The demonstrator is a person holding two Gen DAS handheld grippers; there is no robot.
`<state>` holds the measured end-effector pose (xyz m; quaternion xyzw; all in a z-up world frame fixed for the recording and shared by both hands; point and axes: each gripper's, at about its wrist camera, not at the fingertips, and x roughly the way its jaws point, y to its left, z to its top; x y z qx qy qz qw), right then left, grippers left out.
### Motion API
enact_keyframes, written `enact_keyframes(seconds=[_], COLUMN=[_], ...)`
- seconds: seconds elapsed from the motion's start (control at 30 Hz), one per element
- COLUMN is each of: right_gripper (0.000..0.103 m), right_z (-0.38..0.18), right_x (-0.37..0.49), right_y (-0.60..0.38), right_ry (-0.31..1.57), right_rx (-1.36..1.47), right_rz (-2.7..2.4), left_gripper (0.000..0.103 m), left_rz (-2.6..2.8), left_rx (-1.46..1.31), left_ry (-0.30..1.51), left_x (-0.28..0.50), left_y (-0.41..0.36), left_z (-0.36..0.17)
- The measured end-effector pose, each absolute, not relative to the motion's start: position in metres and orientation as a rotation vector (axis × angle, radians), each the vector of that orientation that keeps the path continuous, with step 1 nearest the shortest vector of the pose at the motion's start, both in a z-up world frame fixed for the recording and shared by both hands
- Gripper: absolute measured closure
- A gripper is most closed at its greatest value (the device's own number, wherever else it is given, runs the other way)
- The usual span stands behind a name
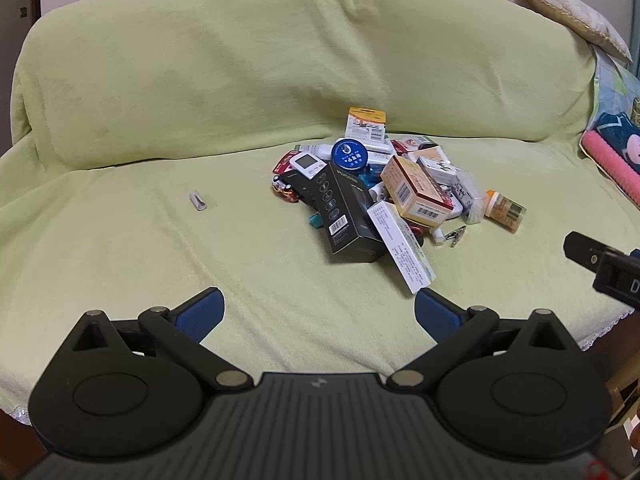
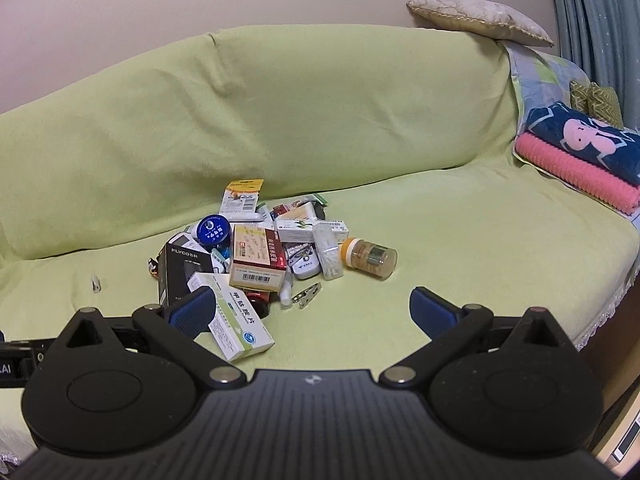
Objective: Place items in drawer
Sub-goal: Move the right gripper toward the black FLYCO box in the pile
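A heap of small household items lies on a sofa covered in light green cloth point(image 1: 200, 248). In it are a tall black box point(image 1: 348, 212), a white and green medicine box point(image 1: 400, 248), a tan box with a barcode point(image 1: 416, 192), a round blue tin point(image 1: 350, 154) and an orange-capped bottle point(image 1: 504, 209). My left gripper point(image 1: 319, 316) hovers open just in front of the heap, holding nothing. My right gripper point(image 2: 312, 312) is open and holds nothing too; its left finger overlaps the white and green box point(image 2: 236, 322) in the right wrist view. The bottle point(image 2: 370, 258) lies on its side. No drawer shows.
A small grey clip point(image 1: 198, 201) lies alone left of the heap, and a metal clip point(image 2: 307, 295) at its front. Folded pink and blue towels point(image 2: 580, 156) and a beige cushion point(image 2: 480, 20) sit at the sofa's right end. The right gripper's body point(image 1: 608, 268) shows at the left view's edge.
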<state>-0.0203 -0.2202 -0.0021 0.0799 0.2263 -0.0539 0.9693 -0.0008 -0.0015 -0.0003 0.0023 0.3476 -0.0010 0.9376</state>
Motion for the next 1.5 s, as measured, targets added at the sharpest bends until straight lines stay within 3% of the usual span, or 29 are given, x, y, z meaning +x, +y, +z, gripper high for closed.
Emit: enact_keyframes(seconds=[1.13, 1.5], right_gripper=[0.001, 0.001], right_z=[0.0, -0.024], right_x=[0.019, 0.014], right_y=[-0.203, -0.205], right_ry=[0.472, 0.494], right_rx=[0.117, 0.067], right_rz=[-0.122, -0.095], left_gripper=[0.001, 0.001], left_rz=[0.087, 0.102], left_rx=[-0.025, 0.015], left_ry=[0.692, 0.737], left_x=[0.006, 0.023], left_y=[0.014, 0.018], left_z=[-0.004, -0.015])
